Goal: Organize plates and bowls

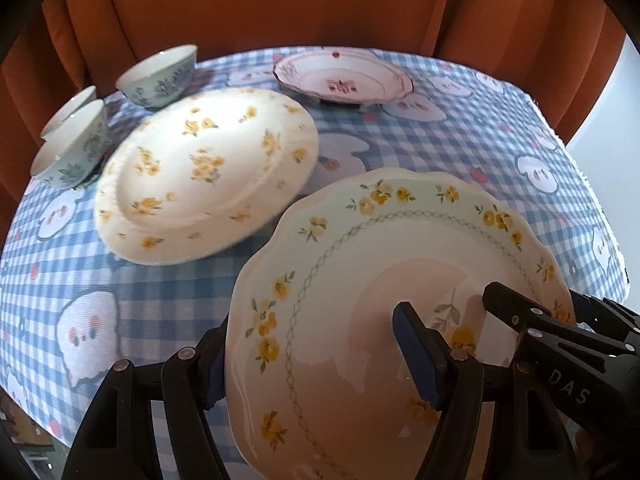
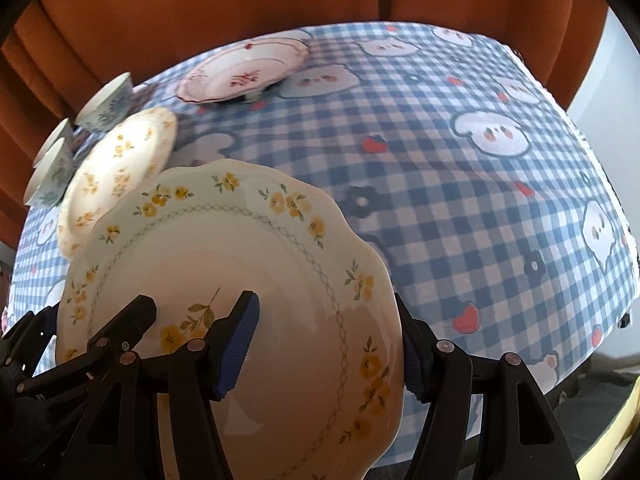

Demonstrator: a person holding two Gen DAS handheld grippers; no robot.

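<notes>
A scalloped plate (image 1: 360,264) (image 2: 224,256) with a yellow-flower border is held over the checked tablecloth by both grippers. My left gripper (image 1: 312,348) is shut on its left rim, one blue pad on the top face and the other finger under the edge. My right gripper (image 2: 326,340) is shut on the right rim the same way. Each gripper also shows in the other's view: the right gripper (image 1: 520,320) and the left gripper (image 2: 120,328). A round cream plate (image 1: 208,172) (image 2: 116,172) with yellow flowers lies just beyond it.
A pink-patterned plate (image 1: 340,76) (image 2: 244,72) sits at the back of the table. Three blue-leaf bowls (image 1: 160,76) (image 1: 72,148) (image 1: 68,110) stand at the back left, two of them nested. An orange curtain (image 1: 280,0) hangs behind. The table's edge (image 2: 624,240) drops off at right.
</notes>
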